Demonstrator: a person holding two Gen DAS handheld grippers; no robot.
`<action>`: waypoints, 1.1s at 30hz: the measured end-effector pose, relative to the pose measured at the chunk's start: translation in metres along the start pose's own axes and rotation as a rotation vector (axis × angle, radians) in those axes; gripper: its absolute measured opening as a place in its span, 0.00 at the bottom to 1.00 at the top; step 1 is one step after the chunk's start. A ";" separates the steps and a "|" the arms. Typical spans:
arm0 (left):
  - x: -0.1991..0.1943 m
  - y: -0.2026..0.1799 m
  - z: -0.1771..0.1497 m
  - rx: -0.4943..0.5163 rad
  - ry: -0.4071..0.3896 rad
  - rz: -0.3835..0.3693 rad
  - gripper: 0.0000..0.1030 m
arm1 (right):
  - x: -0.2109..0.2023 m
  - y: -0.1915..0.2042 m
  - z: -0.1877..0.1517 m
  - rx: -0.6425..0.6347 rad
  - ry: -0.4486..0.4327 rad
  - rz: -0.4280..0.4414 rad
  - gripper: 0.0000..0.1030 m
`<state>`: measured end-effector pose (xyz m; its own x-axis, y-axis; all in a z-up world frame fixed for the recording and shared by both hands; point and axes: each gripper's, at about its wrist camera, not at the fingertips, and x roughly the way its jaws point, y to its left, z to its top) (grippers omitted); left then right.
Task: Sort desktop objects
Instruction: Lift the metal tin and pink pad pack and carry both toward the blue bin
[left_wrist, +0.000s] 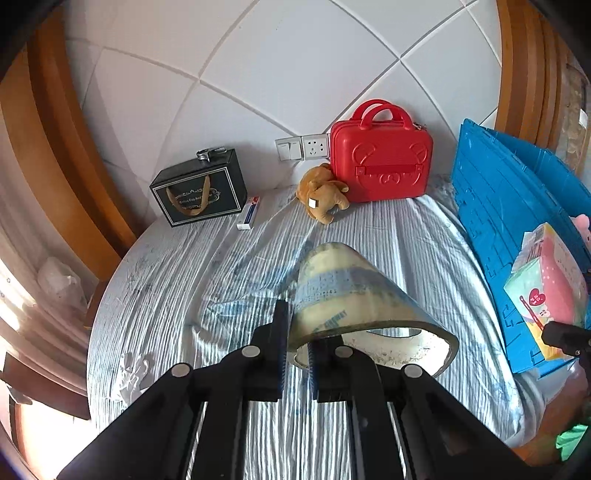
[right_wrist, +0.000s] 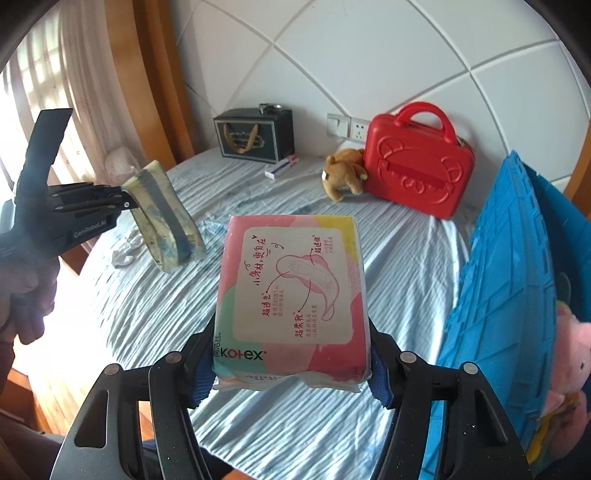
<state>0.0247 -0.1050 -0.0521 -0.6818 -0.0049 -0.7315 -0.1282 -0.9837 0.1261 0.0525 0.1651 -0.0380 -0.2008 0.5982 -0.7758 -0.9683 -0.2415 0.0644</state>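
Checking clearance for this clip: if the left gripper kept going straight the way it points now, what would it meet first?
Probably the striped tablecloth. The left gripper, shut on the tape roll, tilts down at an open stretch of cloth; the plush dog and red case lie beyond, though depth is uncertain.

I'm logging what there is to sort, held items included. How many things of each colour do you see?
Red: 1, hard plastic case
Black: 1, gift box
Brown: 1, plush toy
White: 1, small carton
Yellowish: 1, tape roll
Pink: 1, Kotex pack
Blue: 1, plastic crate
Total: 7
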 end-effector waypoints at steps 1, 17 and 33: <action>-0.004 -0.004 0.003 0.001 -0.007 0.000 0.09 | -0.006 -0.003 0.001 -0.002 -0.011 0.004 0.64; -0.029 -0.074 0.053 0.037 -0.081 0.037 0.09 | -0.078 -0.076 0.010 0.025 -0.147 0.038 0.64; -0.028 -0.184 0.122 0.159 -0.146 -0.017 0.09 | -0.120 -0.188 -0.005 0.177 -0.225 -0.057 0.64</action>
<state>-0.0210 0.0985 0.0269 -0.7745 0.0487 -0.6307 -0.2444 -0.9426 0.2274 0.2593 0.1353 0.0401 -0.1537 0.7662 -0.6239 -0.9859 -0.0768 0.1484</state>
